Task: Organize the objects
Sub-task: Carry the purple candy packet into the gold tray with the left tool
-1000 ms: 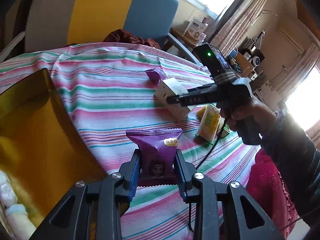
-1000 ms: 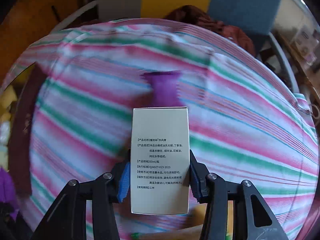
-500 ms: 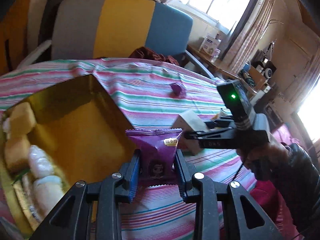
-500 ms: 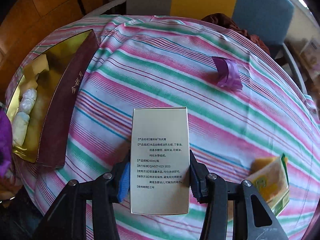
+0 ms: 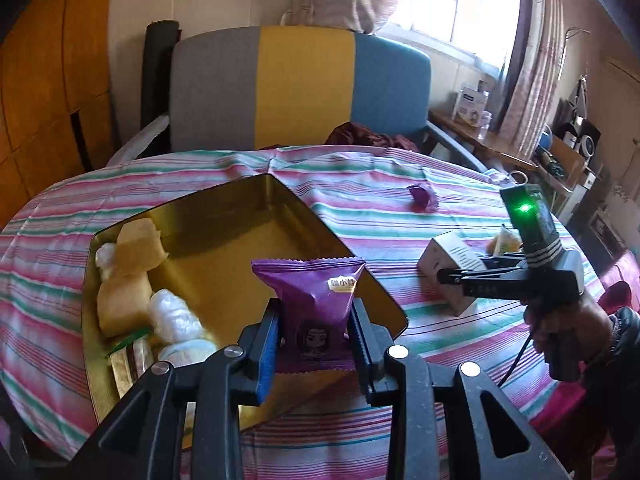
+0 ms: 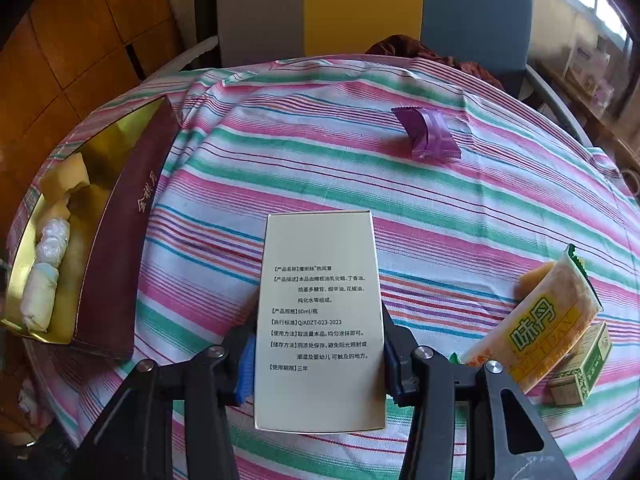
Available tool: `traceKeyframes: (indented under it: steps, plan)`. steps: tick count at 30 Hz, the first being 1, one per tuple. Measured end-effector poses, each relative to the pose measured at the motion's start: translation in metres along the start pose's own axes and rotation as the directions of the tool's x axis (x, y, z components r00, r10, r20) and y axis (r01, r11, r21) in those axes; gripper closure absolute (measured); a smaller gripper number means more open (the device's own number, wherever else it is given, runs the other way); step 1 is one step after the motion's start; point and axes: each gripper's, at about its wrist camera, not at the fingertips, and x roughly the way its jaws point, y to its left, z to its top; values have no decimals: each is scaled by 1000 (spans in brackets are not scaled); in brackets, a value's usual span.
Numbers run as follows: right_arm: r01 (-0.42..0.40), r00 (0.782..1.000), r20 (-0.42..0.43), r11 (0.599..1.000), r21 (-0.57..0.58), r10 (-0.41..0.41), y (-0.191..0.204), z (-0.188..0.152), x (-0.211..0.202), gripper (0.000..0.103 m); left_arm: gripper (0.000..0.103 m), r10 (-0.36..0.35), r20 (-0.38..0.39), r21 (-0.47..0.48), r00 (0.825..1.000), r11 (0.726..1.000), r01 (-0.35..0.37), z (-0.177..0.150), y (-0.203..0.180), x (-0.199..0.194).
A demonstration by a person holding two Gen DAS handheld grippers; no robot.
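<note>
The purple foil snack packet stands upright at lower centre of the left wrist view, clamped between the left gripper, above the near right corner of the gold-lined rectangular gift box. Pale wrapped cakes lie along the box's left side. The cream printed cardboard carton fills the lower centre of the right wrist view, gripped by the right gripper over the striped pink, green and white tablecloth. A second purple packet lies at upper right, a yellow snack bag at right edge.
</note>
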Motion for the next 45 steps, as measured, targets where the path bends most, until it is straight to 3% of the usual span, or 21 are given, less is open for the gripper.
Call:
traceKeyframes:
  steps: [23, 26, 30, 33, 37, 40, 45]
  plan:
    - [20, 1000, -17, 1000, -1, -21, 3, -2, 4, 54, 71, -4, -56, -21, 998, 1000, 3, -12, 5, 11]
    - [23, 1000, -18, 1000, -2, -23, 2, -2, 4, 54, 71, -78, -52, -106, 996, 992, 72, -3, 22, 8]
    - [29, 999, -20, 1000, -1, -29, 2, -3, 3, 53, 71, -110, -24, -295, 994, 950, 98, 18, 78, 5]
    - [35, 999, -22, 999, -5, -35, 2, -2, 3, 53, 71, -104, 4, -387, 995, 917, 98, 34, 114, 3]
    - [34, 999, -21, 999, -16, -35, 4, -2, 2, 53, 71, -72, 8, -411, 997, 909, 69, 53, 133, 13]
    - [30, 999, -19, 999, -24, -31, 6, -2, 2, 53, 71, -39, -2, -361, 999, 932, 36, 65, 126, 33]
    - [30, 999, -17, 999, -27, -30, 7, -2, 1, 53, 71, 4, -115, -294, 993, 955, -38, 75, 117, 97]
